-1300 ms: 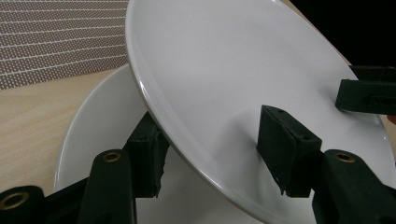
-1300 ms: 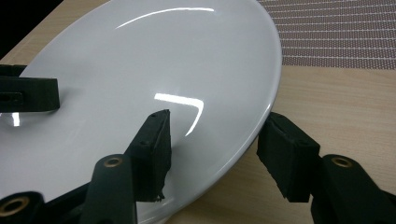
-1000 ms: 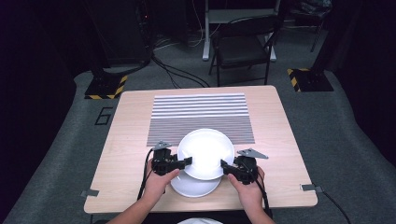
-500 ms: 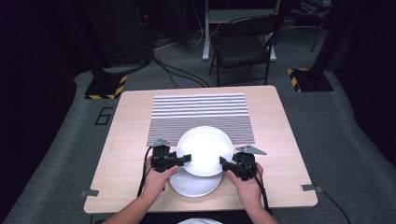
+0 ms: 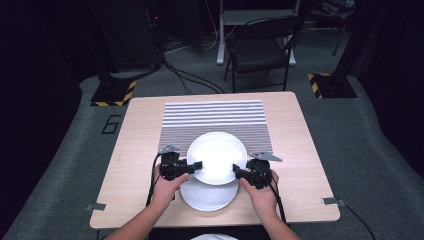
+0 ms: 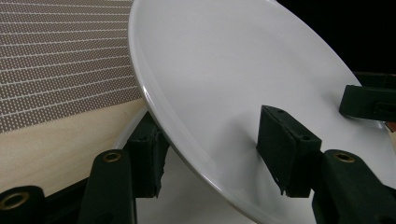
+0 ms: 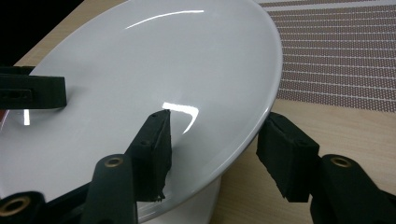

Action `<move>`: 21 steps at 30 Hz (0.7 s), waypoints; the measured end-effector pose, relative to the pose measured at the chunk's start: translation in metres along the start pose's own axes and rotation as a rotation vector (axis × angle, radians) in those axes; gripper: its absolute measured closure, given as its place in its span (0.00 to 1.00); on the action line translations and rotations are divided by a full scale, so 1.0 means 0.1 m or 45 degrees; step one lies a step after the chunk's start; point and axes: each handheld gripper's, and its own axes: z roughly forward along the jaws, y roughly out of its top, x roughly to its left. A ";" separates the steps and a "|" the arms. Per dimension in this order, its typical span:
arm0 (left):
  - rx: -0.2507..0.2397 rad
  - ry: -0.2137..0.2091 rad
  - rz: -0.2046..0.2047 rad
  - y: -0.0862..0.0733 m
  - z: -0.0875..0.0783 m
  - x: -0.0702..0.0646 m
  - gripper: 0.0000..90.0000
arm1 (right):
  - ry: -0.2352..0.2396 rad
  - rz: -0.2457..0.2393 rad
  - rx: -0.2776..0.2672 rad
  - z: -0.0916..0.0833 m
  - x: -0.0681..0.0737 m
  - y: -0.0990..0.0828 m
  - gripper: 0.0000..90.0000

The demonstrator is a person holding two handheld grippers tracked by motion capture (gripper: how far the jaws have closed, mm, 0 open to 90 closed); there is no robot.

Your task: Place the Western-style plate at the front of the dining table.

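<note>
In the high view, a white plate is held above the near half of the wooden table, between the left gripper and the right gripper. A second white plate lies on the table beneath it; its far part is hidden by the upper plate. The near edge of a striped mat is covered by the upper plate as well. Both plates are empty. The person's forearms are cut off at the bottom edge.

In the left gripper view, the upper plate's rim is seen passing between the two black jaws, one pad above the plate's face and one below it. Whether the pads press on it cannot be made out from here. The right gripper's jaw tip is seen at the far rim.

In the right gripper view, the rim likewise runs between the jaws, and a firm clamp cannot be confirmed. The lower plate is largely hidden under the upper one.
</note>
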 end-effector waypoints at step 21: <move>-0.016 0.018 -0.005 0.14 -0.02 0.09 0.49 | 0.007 -0.014 -0.011 0.11 0.03 0.15 0.50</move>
